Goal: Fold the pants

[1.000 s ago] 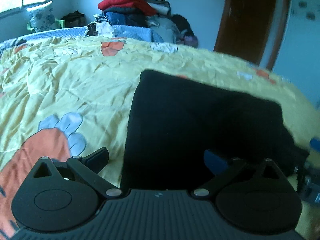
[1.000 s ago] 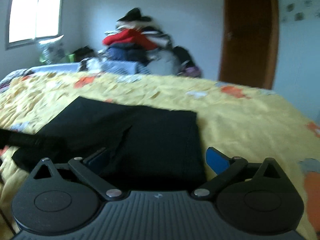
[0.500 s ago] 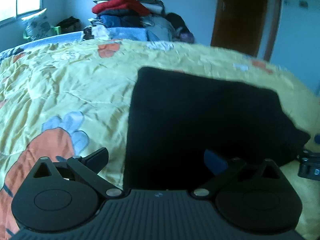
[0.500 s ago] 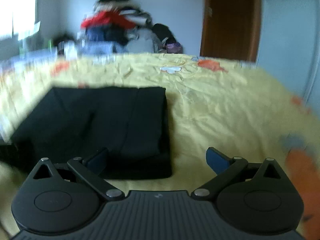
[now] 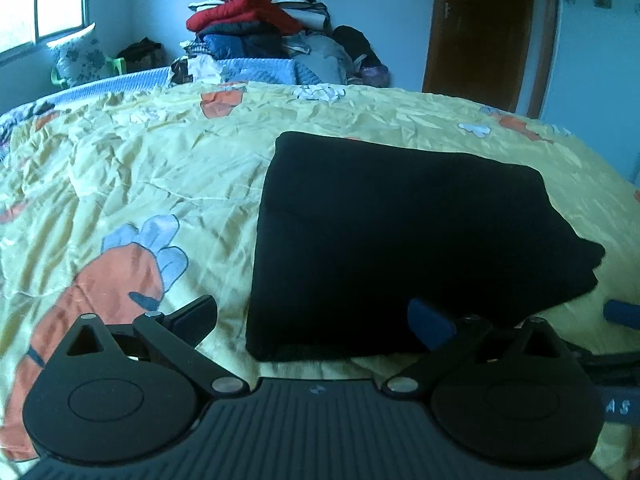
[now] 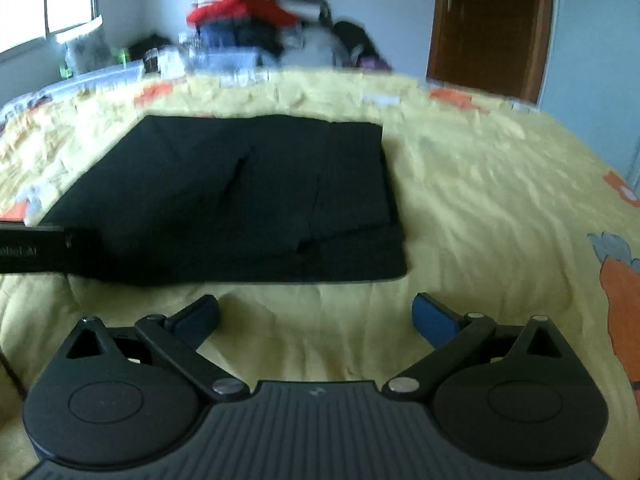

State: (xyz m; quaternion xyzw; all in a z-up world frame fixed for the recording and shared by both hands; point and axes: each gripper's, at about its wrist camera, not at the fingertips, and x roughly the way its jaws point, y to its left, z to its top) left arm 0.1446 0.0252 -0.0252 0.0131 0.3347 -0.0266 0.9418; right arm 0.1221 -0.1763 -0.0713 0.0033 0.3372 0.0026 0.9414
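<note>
Black pants (image 5: 400,236) lie folded into a thick rectangle on the yellow bedspread (image 5: 152,184). In the left wrist view my left gripper (image 5: 316,320) is open just short of the fold's near edge, nothing between its fingers. Part of the right gripper, a blue finger tip (image 5: 624,314), shows at the right edge. In the right wrist view the pants (image 6: 256,196) lie further off, and my right gripper (image 6: 316,316) is open over bare bedspread (image 6: 480,208) in front of them. The left gripper's black body (image 6: 36,250) rests at the pants' left near corner.
A tall heap of clothes (image 5: 256,36) is stacked against the far wall. A brown door (image 5: 480,32) stands at the back right, a window (image 5: 40,0) at the back left. The bedspread carries orange carrot prints (image 5: 108,280).
Both grippers have pulled back from the pants. The right view now shows bare bedspread between its fingers and the folded edge. The pants lie still.
</note>
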